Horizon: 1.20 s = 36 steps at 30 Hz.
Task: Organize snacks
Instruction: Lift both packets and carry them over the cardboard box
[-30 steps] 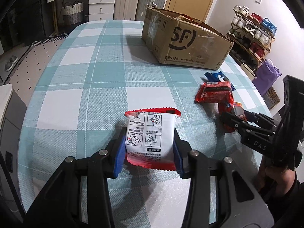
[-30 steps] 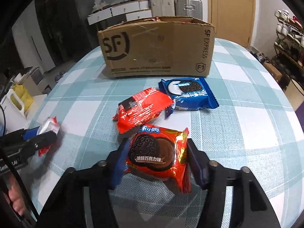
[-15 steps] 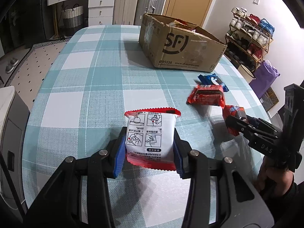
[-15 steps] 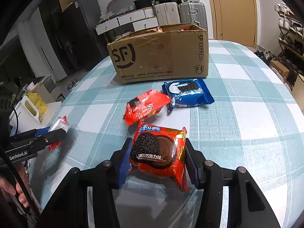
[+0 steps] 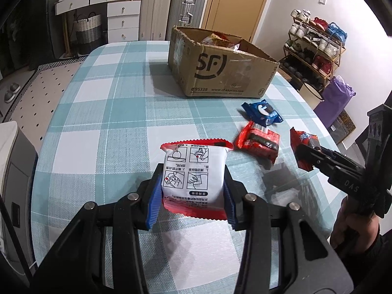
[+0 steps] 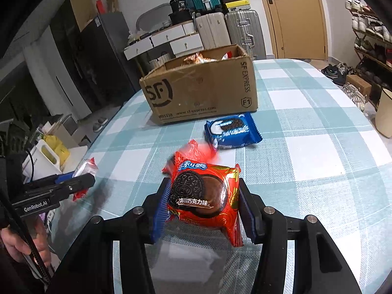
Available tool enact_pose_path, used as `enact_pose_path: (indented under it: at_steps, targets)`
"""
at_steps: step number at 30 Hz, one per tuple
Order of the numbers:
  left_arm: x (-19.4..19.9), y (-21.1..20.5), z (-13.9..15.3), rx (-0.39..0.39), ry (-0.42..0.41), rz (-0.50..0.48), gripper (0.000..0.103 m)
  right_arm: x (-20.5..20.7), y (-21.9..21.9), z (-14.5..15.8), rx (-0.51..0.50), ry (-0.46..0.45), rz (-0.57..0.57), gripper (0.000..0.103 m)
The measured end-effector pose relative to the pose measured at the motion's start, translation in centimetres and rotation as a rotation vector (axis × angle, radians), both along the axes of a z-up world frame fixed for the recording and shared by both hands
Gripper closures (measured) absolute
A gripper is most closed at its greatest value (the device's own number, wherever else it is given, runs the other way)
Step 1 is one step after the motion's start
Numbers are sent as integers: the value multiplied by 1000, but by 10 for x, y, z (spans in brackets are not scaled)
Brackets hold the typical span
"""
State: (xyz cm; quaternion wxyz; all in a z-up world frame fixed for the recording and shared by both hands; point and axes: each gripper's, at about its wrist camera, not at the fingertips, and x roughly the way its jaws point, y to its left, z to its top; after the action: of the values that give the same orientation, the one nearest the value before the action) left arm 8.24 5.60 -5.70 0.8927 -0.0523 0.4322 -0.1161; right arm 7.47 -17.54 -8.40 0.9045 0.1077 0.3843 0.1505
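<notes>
My left gripper (image 5: 193, 174) is shut on a white snack packet with red edges (image 5: 196, 156) and holds it above the checked table. My right gripper (image 6: 203, 186) is shut on a red chocolate Oreo packet (image 6: 203, 196), also off the table. Each gripper appears in the other's view: the right gripper (image 5: 316, 156) at the right, the left gripper (image 6: 80, 180) at the left. An open SF cardboard box (image 5: 220, 73) (image 6: 201, 90) with snacks inside stands at the far side. A blue Oreo packet (image 5: 262, 110) (image 6: 231, 131) and a red packet (image 5: 257, 142) lie before it.
The teal checked tablecloth (image 5: 110, 122) covers a rounded table whose edges fall away left and right. A person's hand (image 5: 350, 227) grips the right tool. Suitcases, drawers and a shoe rack (image 5: 316, 46) stand beyond the table.
Both grippers have risen with their packets. The right one has lifted the red Oreo packet off the table and moved toward the box, whose open top now shows.
</notes>
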Motion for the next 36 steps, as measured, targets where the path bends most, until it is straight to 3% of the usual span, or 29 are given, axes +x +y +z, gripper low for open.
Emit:
enact_pose_path:
  at_steps: [17,36]
  targets:
    - [12,-4,13,-38,-27,-34,63,-3,7,37,24,-70,24,51]
    - [51,-22,41,-40,-51,-83,63,23,13,71,75,-134,87,51]
